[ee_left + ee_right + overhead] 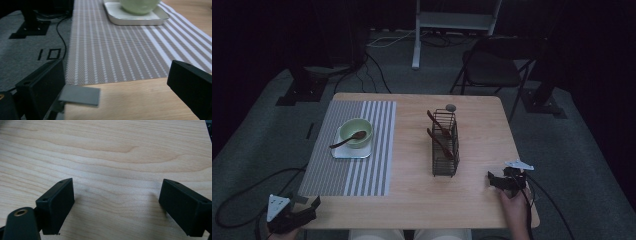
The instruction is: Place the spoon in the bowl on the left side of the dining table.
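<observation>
A pale green bowl (356, 131) stands on a white square plate (353, 151) on a striped placemat (347, 172), with a dark wooden spoon (348, 140) resting in it. At mid-table a black wire basket (445, 152) holds two dark spoons (439, 127). My left gripper (309, 207) is open at the table's front left corner. The left gripper view shows it (116, 72) facing the placemat (112, 50), the plate (130, 19) and the bowl (138, 5). My right gripper (492, 181) is open over bare wood at the front right, with nothing between its jaws (117, 187).
A small grey rounded object (451, 107) lies just behind the basket. A grey flat tab (80, 96) sits at the table corner by my left gripper. Beyond the wooden table (462, 200) stand a folding chair (492, 65) and a white stand, and cables cross the floor.
</observation>
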